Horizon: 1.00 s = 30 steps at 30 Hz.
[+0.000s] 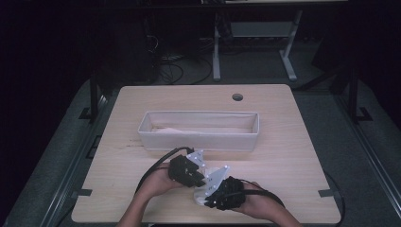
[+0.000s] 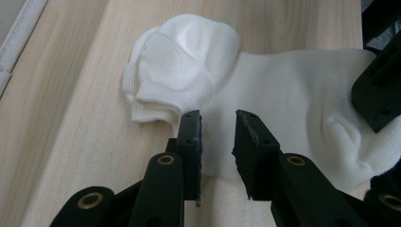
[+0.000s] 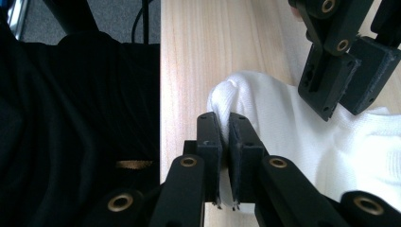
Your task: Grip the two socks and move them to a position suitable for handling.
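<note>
Just before the fabric bin [image 1: 198,130], the right gripper [image 3: 223,118] is pinching a white sock [image 2: 283,104], mostly hidden beneath both tools; the left gripper [image 2: 217,116] is hovering with jaws parted.

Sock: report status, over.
Right tongs shut on sock edge. Left tongs open over sock, gap showing. Sock flat on table, bin beyond, nothing blocking.

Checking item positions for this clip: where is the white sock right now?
The white sock lies on the table's near edge, in front of the fabric bin, pinched by the right gripper.
</note>
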Available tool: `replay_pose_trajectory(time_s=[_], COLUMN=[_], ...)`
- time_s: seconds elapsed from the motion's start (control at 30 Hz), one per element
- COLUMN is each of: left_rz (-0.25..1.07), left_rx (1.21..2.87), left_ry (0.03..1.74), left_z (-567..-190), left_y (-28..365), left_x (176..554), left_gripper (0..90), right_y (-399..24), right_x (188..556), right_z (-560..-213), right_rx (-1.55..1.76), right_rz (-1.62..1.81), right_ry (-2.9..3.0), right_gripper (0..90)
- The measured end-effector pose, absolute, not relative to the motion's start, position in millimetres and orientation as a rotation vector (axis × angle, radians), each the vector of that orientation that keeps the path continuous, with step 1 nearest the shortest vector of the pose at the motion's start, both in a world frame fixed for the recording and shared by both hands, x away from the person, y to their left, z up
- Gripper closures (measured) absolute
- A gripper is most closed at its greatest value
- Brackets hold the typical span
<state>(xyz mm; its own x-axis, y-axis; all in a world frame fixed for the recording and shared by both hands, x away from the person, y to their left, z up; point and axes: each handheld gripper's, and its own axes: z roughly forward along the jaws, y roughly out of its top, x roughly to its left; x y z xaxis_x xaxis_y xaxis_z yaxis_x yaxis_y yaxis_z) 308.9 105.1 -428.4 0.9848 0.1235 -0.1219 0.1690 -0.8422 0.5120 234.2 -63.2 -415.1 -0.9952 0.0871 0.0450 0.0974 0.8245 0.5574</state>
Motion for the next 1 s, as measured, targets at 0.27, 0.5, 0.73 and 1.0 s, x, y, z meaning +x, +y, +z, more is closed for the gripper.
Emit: replay_pose_trajectory(time_s=[0.27,0.5,0.73,1.0], left_rz=[-0.104,-0.125,-0.164,-0.202], left_rx=[2.574,2.584,2.613,2.624], left_ry=[0.168,0.125,0.101,0.085], left_z=[-421,-426,-435,-440], left_y=[100,92,87,84], left_x=[303,297,294,290], left_gripper=[72.5,75.6,76.7,75.2], right_y=[-63,-62,-65,-66], right_x=[233,232,232,228], right_z=[-409,-403,-398,-398], right_rx=[-0.143,-0.128,-0.124,-0.128], right_rz=[-0.908,-0.924,-0.957,-0.973], right_ry=[-2.997,-3.012,-3.022,-2.998], right_gripper=[83.8,83.8,83.8,83.8])
